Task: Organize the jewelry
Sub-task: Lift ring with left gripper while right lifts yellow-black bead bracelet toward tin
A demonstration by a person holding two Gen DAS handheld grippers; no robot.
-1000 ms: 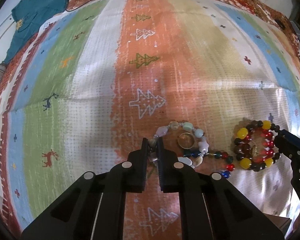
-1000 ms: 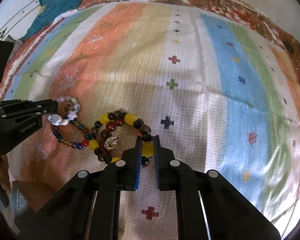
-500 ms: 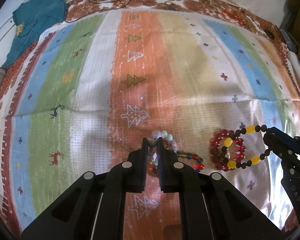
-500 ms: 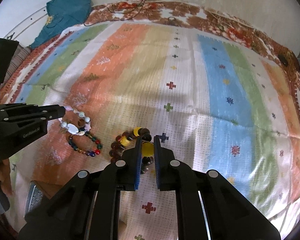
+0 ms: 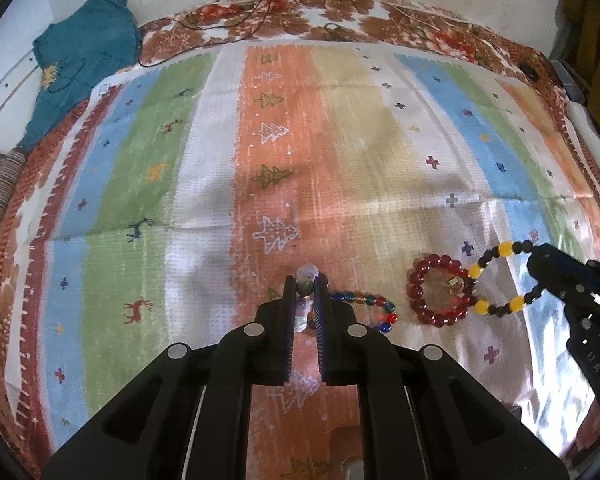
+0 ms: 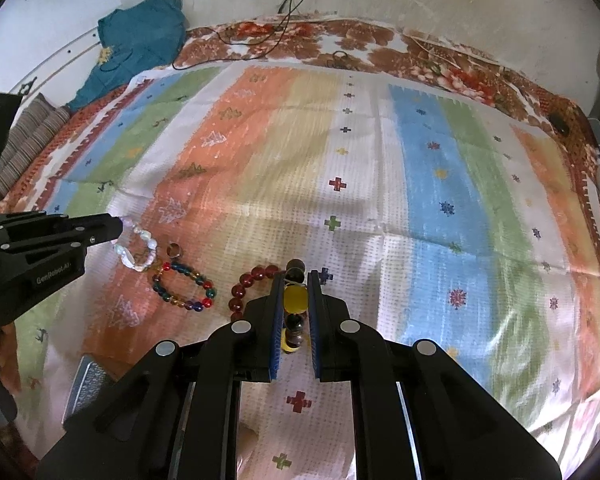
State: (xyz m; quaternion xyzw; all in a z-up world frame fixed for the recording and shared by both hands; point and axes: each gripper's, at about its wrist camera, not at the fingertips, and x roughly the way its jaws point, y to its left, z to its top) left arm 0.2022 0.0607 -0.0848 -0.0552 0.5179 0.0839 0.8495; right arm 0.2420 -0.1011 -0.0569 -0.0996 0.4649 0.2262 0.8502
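My left gripper (image 5: 305, 280) is shut on a pale stone bracelet (image 6: 138, 249) and holds it above the striped cloth; it also shows in the right wrist view (image 6: 118, 227). My right gripper (image 6: 295, 280) is shut on a black-and-yellow bead bracelet (image 5: 500, 280) and holds it lifted; it also shows in the left wrist view (image 5: 534, 258). On the cloth lie a multicoloured glass-bead bracelet (image 6: 184, 284), a dark red bead bracelet (image 5: 436, 290) with a small gold charm (image 5: 455, 282) inside it, and a gold ring (image 6: 175, 251).
The striped cloth (image 5: 340, 140) covers a bed with a floral sheet (image 5: 340, 12). A teal garment (image 5: 84, 60) lies at the far left corner, with cables near the wall. A grey flat object (image 6: 86, 384) sits at the cloth's near edge.
Both grippers have risen, each lifting its bracelet off the cloth. The black-and-yellow bracelet has come away from the red one, and the pale bracelet from the ring and the multicoloured bracelet.
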